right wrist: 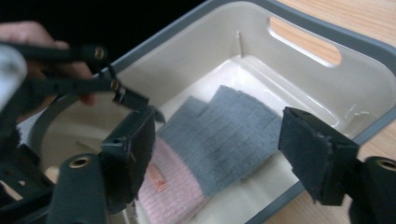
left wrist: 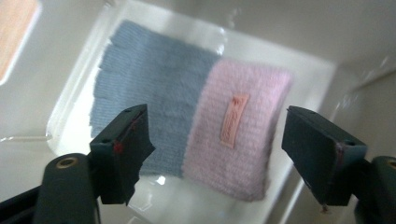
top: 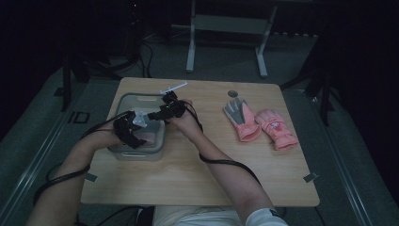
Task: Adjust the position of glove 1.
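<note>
A knit glove, grey at the fingers and pink at the cuff with a small label, lies flat on the bottom of a pale bin with a grey rim at the table's left. My left gripper hangs over the glove with its jaws wide apart and nothing between them. In the high view it reaches into the bin. My right gripper is open too, above the glove and inside the bin's rim. In the high view it comes over the bin's right edge.
Two more gloves lie on the wooden table at the right: a grey-and-pink one and a pink one. A small white object lies behind the bin. A round hole is near the table's far edge.
</note>
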`<state>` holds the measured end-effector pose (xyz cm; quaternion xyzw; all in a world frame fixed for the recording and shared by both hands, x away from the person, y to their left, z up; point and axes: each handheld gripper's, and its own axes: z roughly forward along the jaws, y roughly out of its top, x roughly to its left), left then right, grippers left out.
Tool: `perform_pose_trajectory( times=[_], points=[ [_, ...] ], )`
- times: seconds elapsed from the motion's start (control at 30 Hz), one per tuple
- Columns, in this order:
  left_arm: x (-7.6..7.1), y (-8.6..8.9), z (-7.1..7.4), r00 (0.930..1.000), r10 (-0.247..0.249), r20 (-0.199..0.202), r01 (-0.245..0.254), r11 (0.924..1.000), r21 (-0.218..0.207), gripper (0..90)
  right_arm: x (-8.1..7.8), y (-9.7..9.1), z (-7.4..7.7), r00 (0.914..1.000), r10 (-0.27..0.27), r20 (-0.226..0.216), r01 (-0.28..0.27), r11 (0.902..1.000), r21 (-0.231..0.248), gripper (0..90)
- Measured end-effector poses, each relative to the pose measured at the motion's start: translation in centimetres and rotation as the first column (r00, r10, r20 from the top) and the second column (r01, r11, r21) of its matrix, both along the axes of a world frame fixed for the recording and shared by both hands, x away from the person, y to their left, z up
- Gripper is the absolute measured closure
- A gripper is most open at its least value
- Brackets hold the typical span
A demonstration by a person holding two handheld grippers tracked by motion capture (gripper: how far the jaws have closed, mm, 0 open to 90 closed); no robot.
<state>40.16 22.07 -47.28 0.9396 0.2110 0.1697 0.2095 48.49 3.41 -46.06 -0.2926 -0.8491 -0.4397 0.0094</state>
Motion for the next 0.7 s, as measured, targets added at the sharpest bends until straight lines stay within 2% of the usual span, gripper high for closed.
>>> perform_pose_trajectory(
  times=[0.03,0.07,0.1,0.2,0.27,0.37,0.43,0.5,0.53,0.57,0.7],
  points=[
    [-0.1,0.0,0.4,1.0000,0.008,0.000,-0.008,0.9997,-0.021,16.7,-0.1,-0.1,0.1,1.0000,0.002,0.009,-0.002,1.0000,-0.002,25.8],
    [-0.1,0.0,0.4,1.0000,0.008,0.000,-0.008,0.9997,-0.021,16.3,-0.1,-0.1,0.1,1.0000,0.002,0.009,-0.002,1.0000,-0.002,25.8],
    [-0.4,-0.1,1.1,0.9996,0.023,0.018,-0.022,0.9978,-0.062,13.8,-0.4,-0.7,0.5,0.9999,0.005,0.016,-0.005,0.9999,0.010,24.4],
    [-0.6,-0.3,1.8,0.9991,0.043,-0.007,-0.043,0.9901,-0.134,8.0,-0.8,-1.5,0.9,0.9998,0.004,0.021,-0.005,0.9994,0.036,23.6],
    [-0.8,-0.6,2.0,0.9981,0.058,-0.018,-0.060,0.9862,-0.154,5.8,-1.1,-2.2,1.2,0.9997,-0.002,0.025,0.001,0.9992,0.040,23.6],
    [-1.2,-1.3,2.3,0.9982,0.056,-0.022,-0.059,0.9829,-0.174,2.1,-1.6,-3.1,1.5,0.9990,-0.009,0.044,0.008,0.9995,0.030,22.9],
    [-1.5,-1.7,2.7,0.9981,0.054,-0.032,-0.059,0.9772,-0.204,2.1,-1.8,-3.9,1.6,0.9992,-0.001,0.041,-0.001,0.9988,0.049,20.0],
    [-1.8,-2.1,3.1,0.9984,0.051,-0.026,-0.056,0.9699,-0.237,2.1,-2.1,-4.6,1.6,0.9979,0.009,0.064,-0.011,0.9992,0.037,19.4],
    [-1.8,-2.1,3.1,0.9984,0.051,-0.026,-0.056,0.9699,-0.237,2.1,-2.3,-5.0,1.6,0.9965,0.014,0.083,-0.016,0.9994,0.030,17.9],
    [-2.1,-2.5,3.4,0.9982,0.053,-0.027,-0.059,0.9587,-0.278,2.1,-2.5,-5.3,1.6,0.9943,0.014,0.105,-0.017,0.9995,0.026,16.9],
    [-2.8,-3.8,3.6,0.9984,0.054,-0.016,-0.056,0.9452,-0.322,2.1,-3.1,-7.1,1.7,0.9907,0.019,0.135,-0.023,0.9993,0.028,15.3]
  ],
)
